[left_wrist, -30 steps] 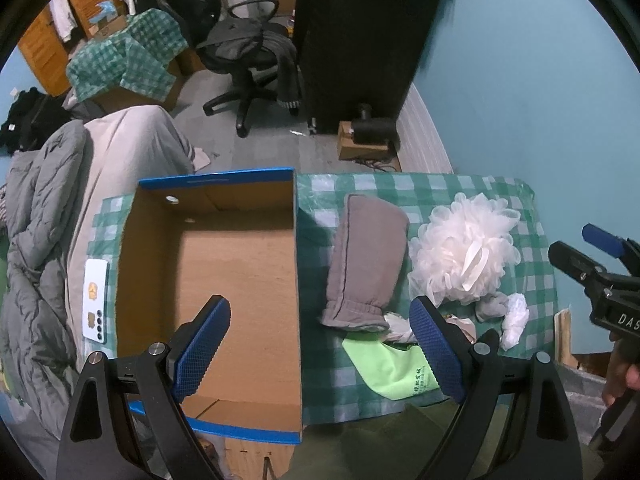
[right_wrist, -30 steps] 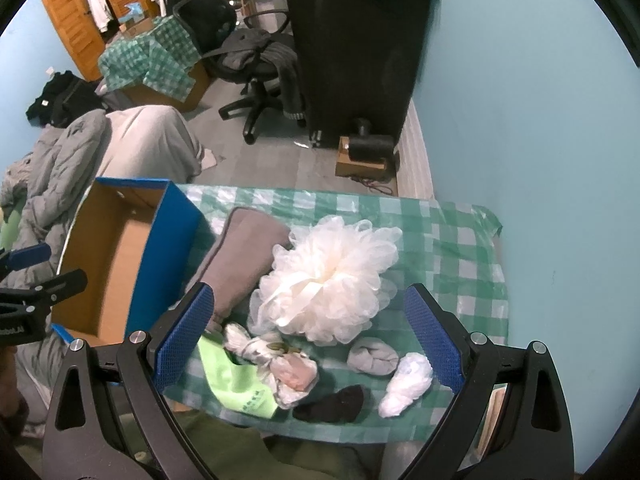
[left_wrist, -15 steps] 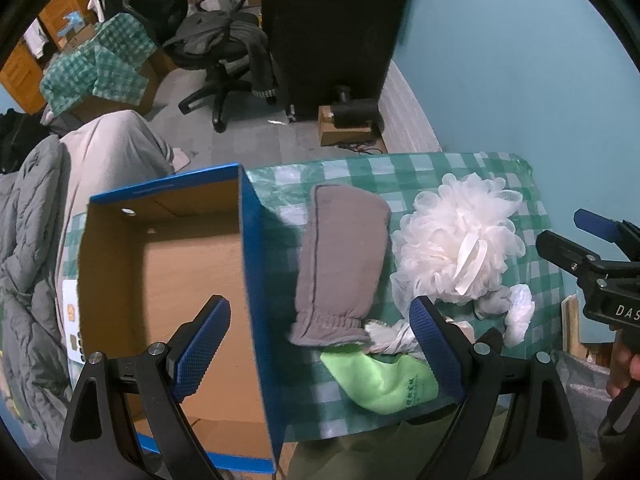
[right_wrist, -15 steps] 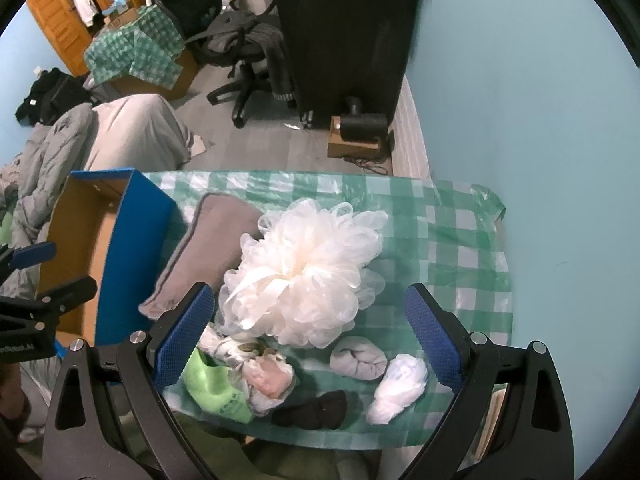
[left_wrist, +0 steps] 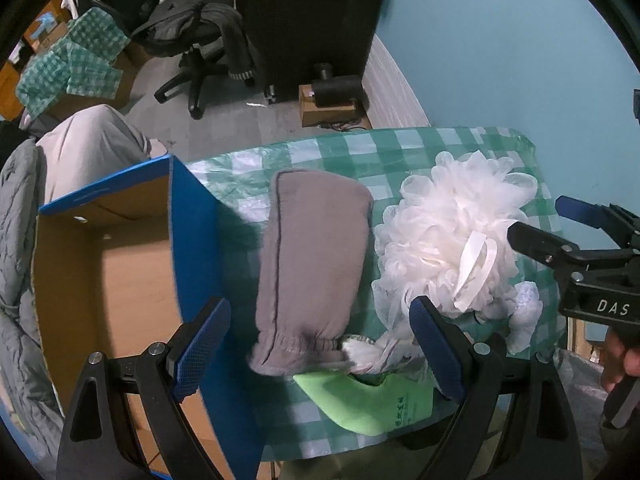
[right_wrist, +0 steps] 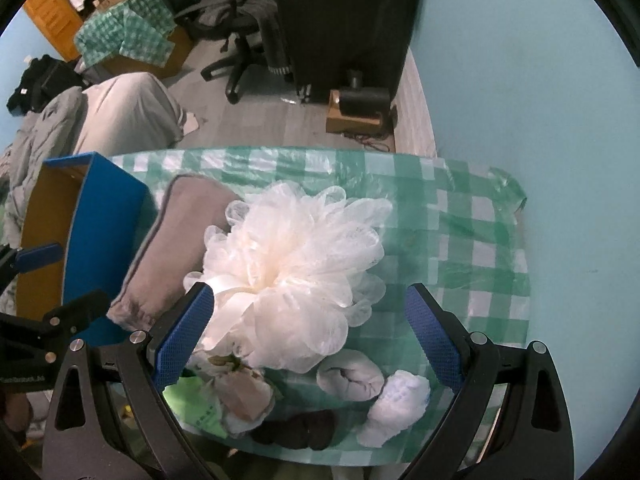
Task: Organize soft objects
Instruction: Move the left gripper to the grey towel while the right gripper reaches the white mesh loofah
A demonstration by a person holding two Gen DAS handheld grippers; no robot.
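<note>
An open cardboard box with blue rims (left_wrist: 192,240) (right_wrist: 100,232) stands at the table's left. Beside it lies a grey mitt (left_wrist: 312,264) (right_wrist: 176,240), then a white mesh bath pouf (left_wrist: 452,240) (right_wrist: 292,272). Near the front edge lie a lime green cloth (left_wrist: 372,400) (right_wrist: 196,404), a patterned sock bundle (right_wrist: 244,396), a grey rolled sock (right_wrist: 350,376), a white rolled sock (right_wrist: 396,404) and a dark sock (right_wrist: 300,428). My left gripper (left_wrist: 320,352) hovers open above the mitt's cuff. My right gripper (right_wrist: 308,336) hangs open over the pouf's near side.
The table wears a green checked cloth (right_wrist: 460,220) and stands against a teal wall (right_wrist: 520,80). Beyond it are a black cabinet (left_wrist: 304,20), an office chair (left_wrist: 196,40) and a bed with a grey duvet (left_wrist: 16,240) at the left.
Both grippers have moved rightward and lower toward the table. The left one has shifted from over the box to over the grey mitt; the right one has closed in on the pouf.
</note>
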